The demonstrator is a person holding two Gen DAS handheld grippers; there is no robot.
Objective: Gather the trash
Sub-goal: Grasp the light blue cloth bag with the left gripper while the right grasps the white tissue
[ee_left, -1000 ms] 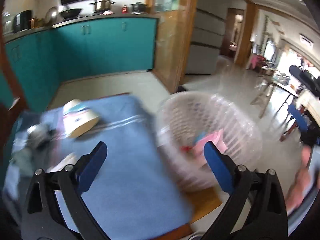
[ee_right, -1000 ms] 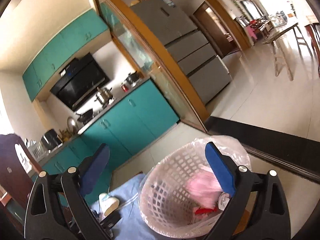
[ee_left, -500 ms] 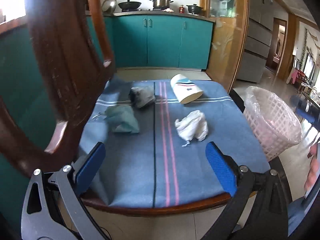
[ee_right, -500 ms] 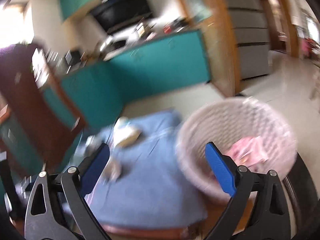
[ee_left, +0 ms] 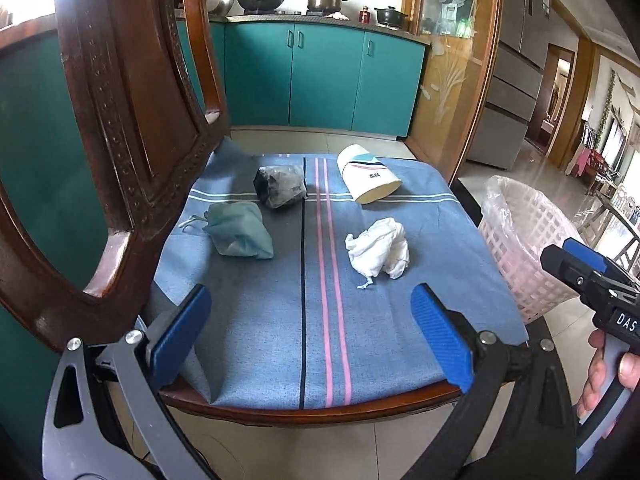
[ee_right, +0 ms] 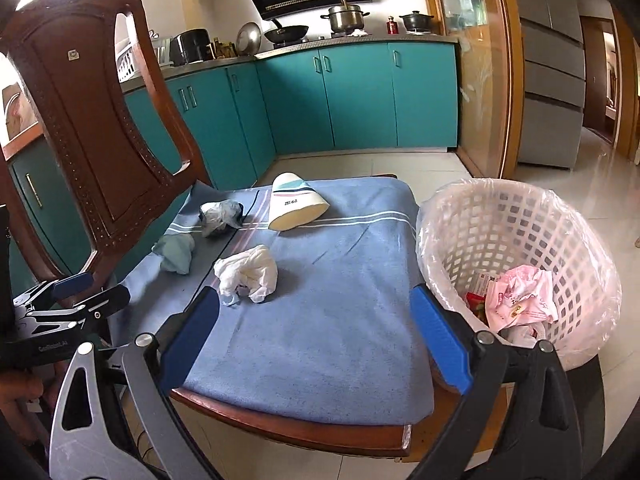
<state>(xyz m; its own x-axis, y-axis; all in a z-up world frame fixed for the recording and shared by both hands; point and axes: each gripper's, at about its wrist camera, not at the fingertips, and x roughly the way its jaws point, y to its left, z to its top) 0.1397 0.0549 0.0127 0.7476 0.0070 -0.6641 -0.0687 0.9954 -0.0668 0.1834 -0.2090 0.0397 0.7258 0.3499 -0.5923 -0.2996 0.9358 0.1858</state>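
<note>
Trash lies on the chair's blue cloth [ee_left: 248,320]: white tissue wad [ee_left: 379,253], teal mask [ee_left: 239,230], dark wrapper [ee_left: 281,185], paper cup [ee_left: 368,179]. Left gripper [ee_left: 310,338] and right gripper [ee_right: 316,328] both gape wide, empty. Best straddle the nearest wad squarely, pinch its bulk, then carry to the basket [ee_right: 520,216] beside the seat.

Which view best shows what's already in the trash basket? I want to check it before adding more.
The right wrist view: it looks down into the basket, showing pink crumpled paper and a red wrapper inside. The left wrist view shows only the basket's outer wall and liner at the frame's edge, contents hidden.
</note>
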